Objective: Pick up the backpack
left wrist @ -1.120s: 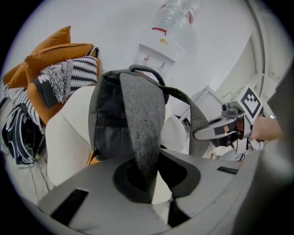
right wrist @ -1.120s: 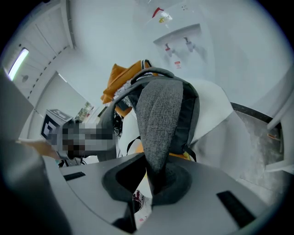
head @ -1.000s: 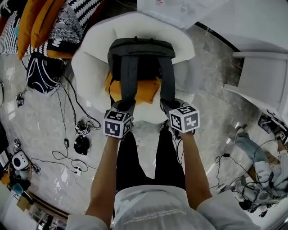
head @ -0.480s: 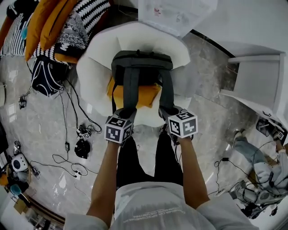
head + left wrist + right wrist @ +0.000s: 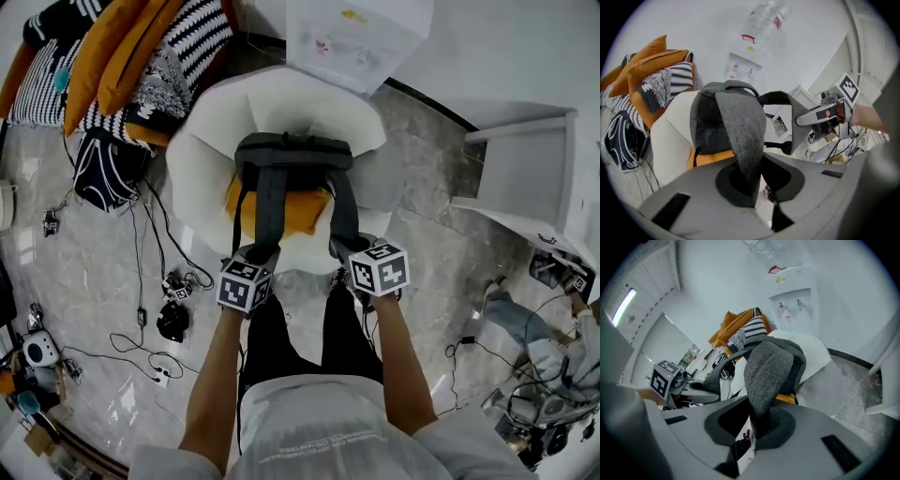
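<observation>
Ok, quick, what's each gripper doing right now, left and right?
Left gripper: closed on the left strap of the backpack.
Right gripper: closed on the right strap.

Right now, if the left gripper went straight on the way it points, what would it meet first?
Probably the backpack itself, just beyond the strap the left gripper holds; depth is unclear.

A white armchair [image 5: 202,164] holds an orange cushion [image 5: 302,210] (striped pillows [image 5: 178,47] heaped nearby), with perhaps a water dispenser [image 5: 356,37] behind.
</observation>
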A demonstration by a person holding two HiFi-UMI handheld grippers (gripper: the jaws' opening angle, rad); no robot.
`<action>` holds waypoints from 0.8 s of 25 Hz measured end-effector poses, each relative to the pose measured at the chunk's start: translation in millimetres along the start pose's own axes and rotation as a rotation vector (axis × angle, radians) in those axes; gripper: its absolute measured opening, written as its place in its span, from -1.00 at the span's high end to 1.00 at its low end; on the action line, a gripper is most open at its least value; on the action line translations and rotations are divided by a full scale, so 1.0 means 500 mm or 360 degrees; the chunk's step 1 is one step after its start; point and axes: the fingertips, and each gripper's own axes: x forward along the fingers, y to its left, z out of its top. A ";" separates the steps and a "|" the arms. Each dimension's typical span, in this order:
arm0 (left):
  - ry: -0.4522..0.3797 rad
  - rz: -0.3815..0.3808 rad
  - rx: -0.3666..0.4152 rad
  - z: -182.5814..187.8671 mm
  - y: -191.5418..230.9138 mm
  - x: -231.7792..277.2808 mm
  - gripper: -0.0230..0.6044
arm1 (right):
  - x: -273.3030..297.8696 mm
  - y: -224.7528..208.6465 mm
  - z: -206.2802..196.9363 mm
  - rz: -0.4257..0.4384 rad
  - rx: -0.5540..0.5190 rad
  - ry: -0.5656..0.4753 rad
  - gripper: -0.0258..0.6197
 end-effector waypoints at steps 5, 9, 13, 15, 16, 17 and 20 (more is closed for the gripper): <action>-0.0009 0.0002 0.0012 0.000 -0.018 -0.022 0.78 | -0.029 0.009 0.003 0.0007 -0.0045 0.0019 0.82; -0.0057 0.0017 0.0004 0.005 -0.022 -0.038 0.78 | -0.043 0.028 0.017 0.0022 -0.0101 0.0011 0.82; -0.0099 0.0005 -0.0016 0.005 -0.041 -0.064 0.78 | -0.065 0.044 0.006 0.0023 -0.0150 0.0040 0.82; -0.0108 -0.0009 -0.0024 0.005 -0.054 -0.076 0.78 | -0.079 0.049 0.002 0.0024 -0.0163 0.0049 0.82; -0.0113 -0.0013 -0.0029 0.007 -0.059 -0.083 0.78 | -0.084 0.050 0.002 0.0026 -0.0167 0.0052 0.82; -0.0118 -0.0016 -0.0032 0.009 -0.063 -0.089 0.78 | -0.088 0.053 0.003 0.0027 -0.0172 0.0054 0.82; -0.0131 -0.0013 -0.0023 0.011 -0.069 -0.103 0.78 | -0.097 0.062 0.002 0.0033 -0.0185 0.0057 0.82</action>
